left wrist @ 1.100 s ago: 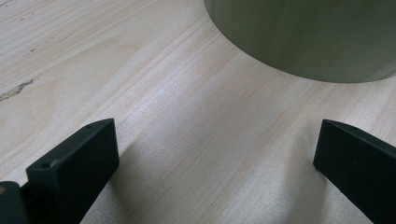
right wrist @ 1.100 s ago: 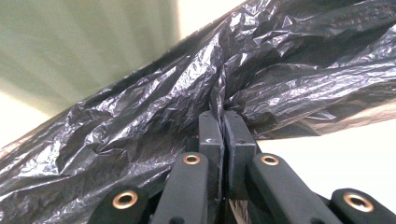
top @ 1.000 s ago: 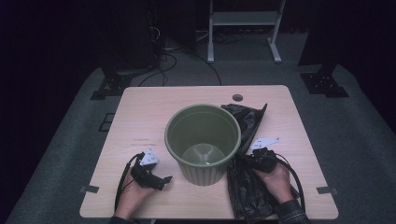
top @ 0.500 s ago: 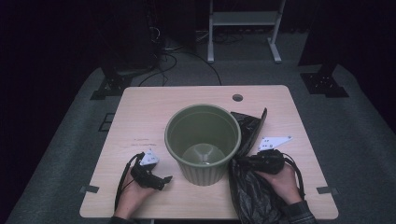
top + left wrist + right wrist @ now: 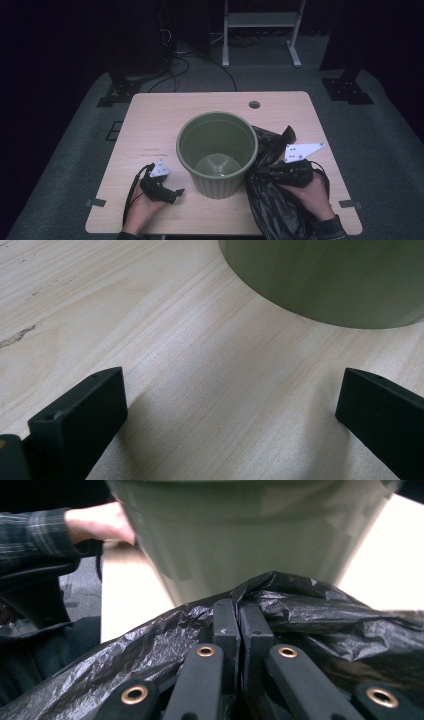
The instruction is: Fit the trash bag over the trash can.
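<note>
Between the right gripper's [image 5: 239,611] jaws: a pinched fold of the black bin bag [image 5: 320,615], jaws closed tight on the film with no gap showing. Right gripper [image 5: 260,172] sits just beside the right wall of the green bin [image 5: 217,150], bag bunched under it and spilling off the near right edge of the desk [image 5: 150,125]; one flap of the bag stands up behind the bin's right rim.

Left gripper [image 5: 230,405]: jaws wide apart, nothing between them, just bare desk; the bin wall is ahead of them, apart, not touching. On the high view the left gripper [image 5: 170,192] rests on the desk at the bin's near left, hand under it.

Bin is upright, centre of the desk, empty, no liner inside yet.

Step, as I read it: lining the bin, at the bag pickup stage. Bag is gripped but crumpled, mouth not open.

Next move likely needs:
- the right gripper to lift the bag clear above the rim
- the left gripper to catch the opposite edge of the bag mouth, so the two can spread it
- then lower it into the bin and fold the edge over the rim

Risk: thin film slips or only one layer is caught, so the mouth won't open. Can't tell from here which layer is pinched.
</note>
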